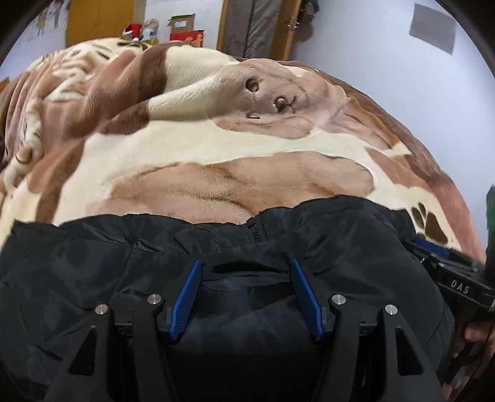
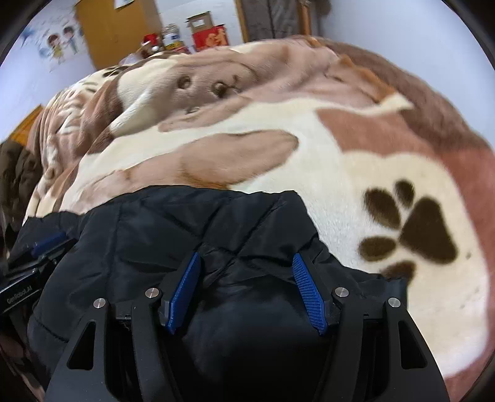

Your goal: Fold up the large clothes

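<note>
A black padded jacket (image 1: 130,266) lies on a bed, its zipper (image 1: 256,232) near the far edge. It also shows in the right wrist view (image 2: 173,235). My left gripper (image 1: 246,269) is open, its blue pads (image 1: 188,297) spread above the black fabric with a fold lying between them. My right gripper (image 2: 246,266) is open the same way over the jacket's right part, fabric bunched between its pads (image 2: 309,293). The right gripper also shows at the right edge of the left wrist view (image 1: 445,263); the left one shows at the left edge of the right wrist view (image 2: 37,250).
The bed is covered by a plush brown and cream dog-print blanket (image 1: 216,145) with a paw print (image 2: 411,228). Beyond it stand a wooden cabinet (image 1: 99,21), boxes and jars (image 2: 204,31), a door frame (image 1: 253,27) and pale walls.
</note>
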Demonstrator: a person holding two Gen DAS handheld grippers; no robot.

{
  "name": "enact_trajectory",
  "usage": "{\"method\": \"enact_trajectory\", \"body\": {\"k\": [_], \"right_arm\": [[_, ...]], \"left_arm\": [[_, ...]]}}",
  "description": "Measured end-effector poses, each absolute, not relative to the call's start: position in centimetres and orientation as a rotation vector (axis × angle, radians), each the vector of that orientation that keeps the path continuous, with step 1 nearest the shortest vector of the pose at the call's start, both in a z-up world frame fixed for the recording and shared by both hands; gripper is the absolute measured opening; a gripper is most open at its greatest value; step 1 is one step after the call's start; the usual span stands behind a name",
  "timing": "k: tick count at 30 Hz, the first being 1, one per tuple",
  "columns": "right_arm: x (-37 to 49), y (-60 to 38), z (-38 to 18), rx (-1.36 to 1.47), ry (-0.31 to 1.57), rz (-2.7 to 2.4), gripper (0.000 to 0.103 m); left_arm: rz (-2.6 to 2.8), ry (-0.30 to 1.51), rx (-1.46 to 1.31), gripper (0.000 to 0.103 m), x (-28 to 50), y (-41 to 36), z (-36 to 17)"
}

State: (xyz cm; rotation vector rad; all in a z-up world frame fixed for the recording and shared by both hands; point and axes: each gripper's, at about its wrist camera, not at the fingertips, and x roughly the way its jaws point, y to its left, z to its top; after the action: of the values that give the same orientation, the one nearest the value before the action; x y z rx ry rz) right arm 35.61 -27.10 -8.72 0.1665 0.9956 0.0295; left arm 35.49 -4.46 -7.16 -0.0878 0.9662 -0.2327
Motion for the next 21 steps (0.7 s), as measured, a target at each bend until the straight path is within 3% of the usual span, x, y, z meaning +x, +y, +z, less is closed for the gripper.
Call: {"method": "enact_trajectory", "body": {"k": [7,12,17,21], "right_arm": [[36.1,-26.4,-9.9,0.125,0.975,0.0,0.062],[35.3,-26.6,-7.2,0.111,0.992,0.002,0.062],[29.6,-26.9,-2.0,0.132,0.867,0.071,0.062],[27.6,-27.2,-3.9,0.092,0.927,0.042,0.062]], "left_arm": [[-0.217,0.964,-0.081,0.063,35.7,-5.3,-8.9],[-0.208,0.99,-0.064,0.061,35.0,-4.7,-6.3],[-0.173,0.863,-0.062,0.061,30.3,1.0,-1.3],[-0.03,0.868,-0.071,0.061,27.7,7.2,-1.9]]}}
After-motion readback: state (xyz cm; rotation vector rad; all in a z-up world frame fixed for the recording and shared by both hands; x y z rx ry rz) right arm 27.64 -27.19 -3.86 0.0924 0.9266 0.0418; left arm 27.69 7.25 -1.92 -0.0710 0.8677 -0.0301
